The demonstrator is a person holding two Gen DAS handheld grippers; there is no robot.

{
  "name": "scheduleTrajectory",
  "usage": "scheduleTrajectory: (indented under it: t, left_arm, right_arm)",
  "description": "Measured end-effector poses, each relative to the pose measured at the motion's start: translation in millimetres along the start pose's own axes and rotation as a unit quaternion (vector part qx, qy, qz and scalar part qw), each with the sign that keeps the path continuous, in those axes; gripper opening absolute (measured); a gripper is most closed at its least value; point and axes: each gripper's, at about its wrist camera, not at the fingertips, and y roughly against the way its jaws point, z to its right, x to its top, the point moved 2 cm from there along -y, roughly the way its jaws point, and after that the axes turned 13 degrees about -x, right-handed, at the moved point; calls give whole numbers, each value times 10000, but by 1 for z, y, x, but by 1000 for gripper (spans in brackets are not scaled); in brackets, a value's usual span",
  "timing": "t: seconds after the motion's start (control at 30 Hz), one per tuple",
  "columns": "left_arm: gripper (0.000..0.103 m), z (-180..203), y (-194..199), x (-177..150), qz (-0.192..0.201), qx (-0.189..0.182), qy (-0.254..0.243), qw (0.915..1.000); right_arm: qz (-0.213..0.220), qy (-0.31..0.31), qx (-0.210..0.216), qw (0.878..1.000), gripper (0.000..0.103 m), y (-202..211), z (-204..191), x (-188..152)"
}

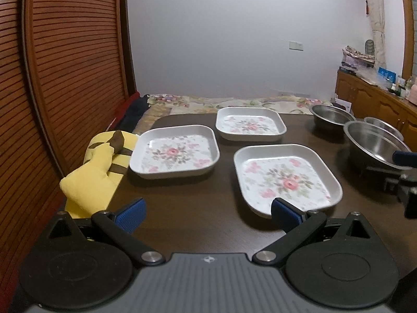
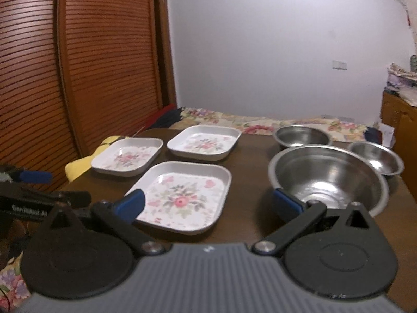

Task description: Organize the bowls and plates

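Three square white plates with pink flower prints lie on the dark wooden table (image 1: 187,208): a near one (image 1: 286,180) (image 2: 185,195), a left one (image 1: 174,151) (image 2: 127,156) and a far one (image 1: 250,124) (image 2: 204,143). Three steel bowls stand on the right: a large one (image 2: 328,177) (image 1: 375,143), a far one (image 2: 302,135) (image 1: 331,116) and a small one (image 2: 375,157) (image 1: 383,125). My left gripper (image 1: 208,212) is open and empty above the near table edge, its right finger over the near plate's corner. My right gripper (image 2: 208,204) is open and empty between near plate and large bowl.
A yellow plush toy (image 1: 99,172) lies off the table's left edge. A slatted wooden door (image 1: 65,78) stands on the left. A floral bedspread (image 1: 234,101) lies behind the table. A wooden cabinet (image 1: 378,101) with clutter is at the right.
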Motion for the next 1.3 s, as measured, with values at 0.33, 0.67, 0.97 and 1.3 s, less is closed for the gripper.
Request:
scheduleTrajectory:
  t: [0.33,0.67,0.97,1.3]
  left_arm:
    - [102,-23,-13,12,125,-324,71,9994]
    - [86,-24,-43,17,-80,-663,46,9978]
    - [63,-19,-70,19,-188,-1057,68,9942]
    - [48,-21,-93,16,-297,-1359,150,9902]
  right_arm:
    - [-360,48,224,9991,88,-33,-11,0]
    - [-489,203,152,9985,75,-54,-12,-3]
    - [-524,410,-20,9978,61,-64,-16,-5]
    - [-671,481,-71,9966,53,-74,-21,-7]
